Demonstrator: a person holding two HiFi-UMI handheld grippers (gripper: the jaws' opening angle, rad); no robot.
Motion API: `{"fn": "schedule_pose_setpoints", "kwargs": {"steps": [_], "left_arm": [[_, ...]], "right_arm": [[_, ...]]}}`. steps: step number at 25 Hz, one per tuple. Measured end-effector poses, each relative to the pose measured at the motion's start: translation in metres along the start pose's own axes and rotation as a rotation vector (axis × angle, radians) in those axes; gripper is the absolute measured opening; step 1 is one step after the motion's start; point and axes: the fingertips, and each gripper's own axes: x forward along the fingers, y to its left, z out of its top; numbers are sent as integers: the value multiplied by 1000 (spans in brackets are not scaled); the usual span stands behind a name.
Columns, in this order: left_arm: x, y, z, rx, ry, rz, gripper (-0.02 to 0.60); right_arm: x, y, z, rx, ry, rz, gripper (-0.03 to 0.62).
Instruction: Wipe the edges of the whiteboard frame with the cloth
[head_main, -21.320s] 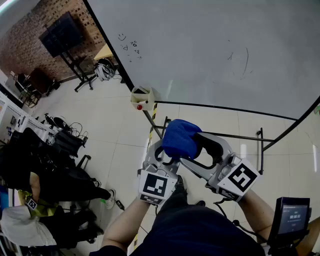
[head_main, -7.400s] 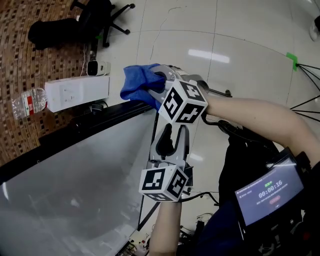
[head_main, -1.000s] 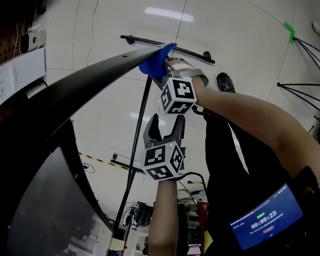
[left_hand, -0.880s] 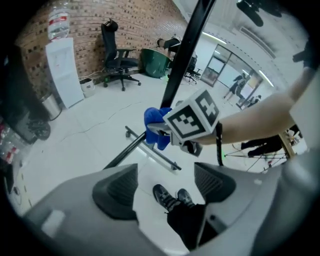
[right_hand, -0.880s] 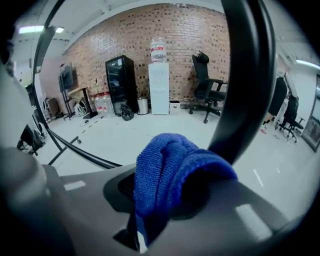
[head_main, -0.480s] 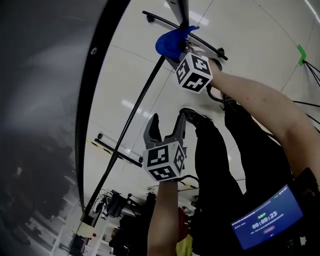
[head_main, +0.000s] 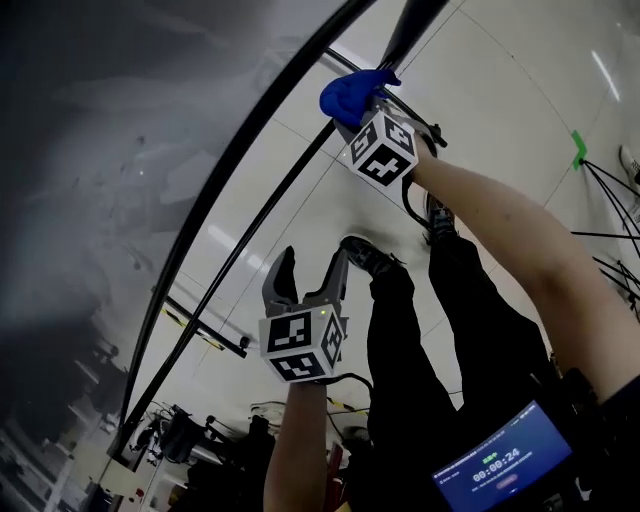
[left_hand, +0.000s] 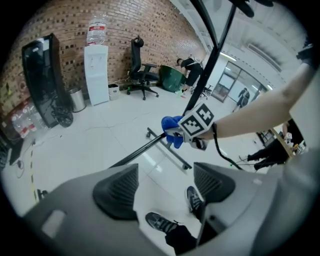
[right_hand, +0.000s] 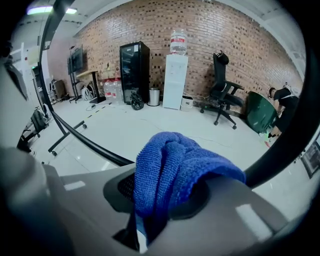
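The blue cloth (head_main: 352, 95) is bunched between the jaws of my right gripper (head_main: 364, 108), which is shut on it. The cloth presses against the whiteboard's black frame (head_main: 236, 165) where a thick black post (head_main: 405, 28) meets it. In the right gripper view the cloth (right_hand: 172, 167) fills the jaws, with the black frame bar (right_hand: 282, 150) just behind it. My left gripper (head_main: 308, 262) hangs lower, away from the frame; its jaws are closing slightly with nothing between them. From the left gripper view, the left gripper (left_hand: 164, 186) looks toward the cloth (left_hand: 172, 132).
The grey board surface (head_main: 100, 150) fills the left. A thin stand bar (head_main: 250, 240) and castor foot (left_hand: 170, 152) run below. The person's shoes (left_hand: 160, 222) are on the tiled floor. Water dispenser (left_hand: 96, 72), black fridge (left_hand: 42, 80) and office chair (left_hand: 140, 75) line the brick wall.
The head view has swung, so the board frame now crosses higher. The right gripper keeps the cloth against the frame. The left gripper has dropped a little to the left.
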Motion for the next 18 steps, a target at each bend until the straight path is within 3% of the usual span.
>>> {"fn": "schedule_pose_setpoints", "kwargs": {"steps": [7,14,18], "left_arm": [[-20,25,-10,-10,-7,42,348],[-49,40,-28,-81,-24,138,348],[-56,38,-45,-106,-22,166,348]], "right_arm": [[9,14,-1,-10,63,58,103],[12,61,7,-19,2,133,103],[18,74,6,-24,-11,125,103]]}}
